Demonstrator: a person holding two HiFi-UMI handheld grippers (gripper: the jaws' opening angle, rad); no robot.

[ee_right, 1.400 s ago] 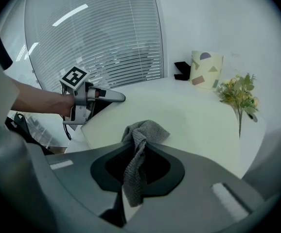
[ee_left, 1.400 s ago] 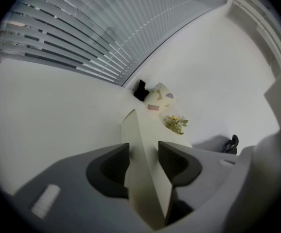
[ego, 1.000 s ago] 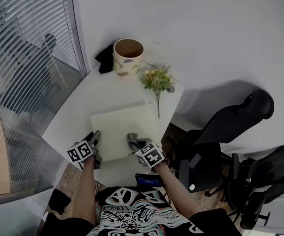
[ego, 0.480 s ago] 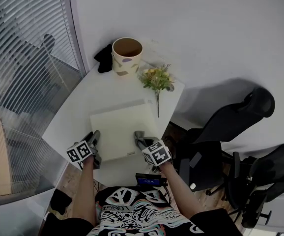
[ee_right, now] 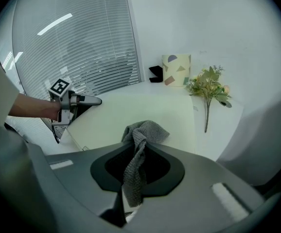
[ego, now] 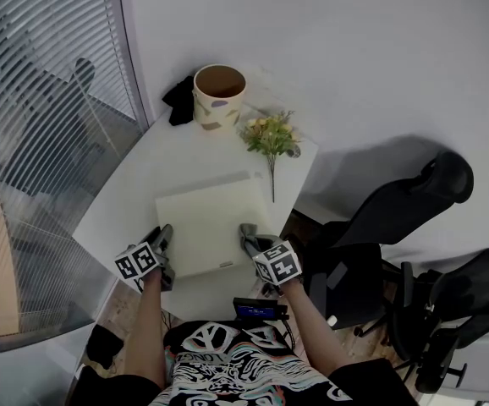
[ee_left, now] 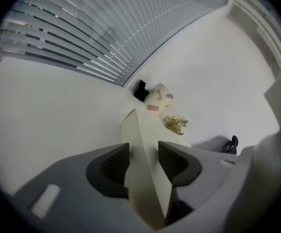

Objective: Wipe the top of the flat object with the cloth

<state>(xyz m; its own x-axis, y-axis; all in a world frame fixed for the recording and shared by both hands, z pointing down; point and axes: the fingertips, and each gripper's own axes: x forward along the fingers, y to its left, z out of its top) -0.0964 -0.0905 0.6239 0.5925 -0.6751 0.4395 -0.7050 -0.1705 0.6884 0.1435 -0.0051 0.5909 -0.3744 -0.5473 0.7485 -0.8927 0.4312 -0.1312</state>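
Flat object: a pale cream board [ego: 211, 222] is seen lying on the white counter [ego: 134, 184], at the lower centre of the head view.
Left tongs: the left tongs [ee_left: 143, 161] are closed on the board's left edge, at the lower left of the board; the edge is seen clamped between both jaws.
Right tongs: the right tongs [ee_right: 139, 168] are pinched together on a grey cloth [ee_right: 144, 131], a strip of which is caught between the jaws.
Cloth: it is bunched just ahead of the jaws and is pressed onto the board's top, at the board's lower right.
Upper centre: a patterned pot [ego: 220, 96] is stood on the counter, with a dark object [ego: 179, 100] just to its left.
Right of the pot: a flower sprig [ego: 271, 138] is laid beside the board's upper right corner.
Right of frame: dark office chairs [ego: 397, 210] are seen beyond the counter.
Left of frame: slatted blinds [ego: 41, 100] are seen behind glass.
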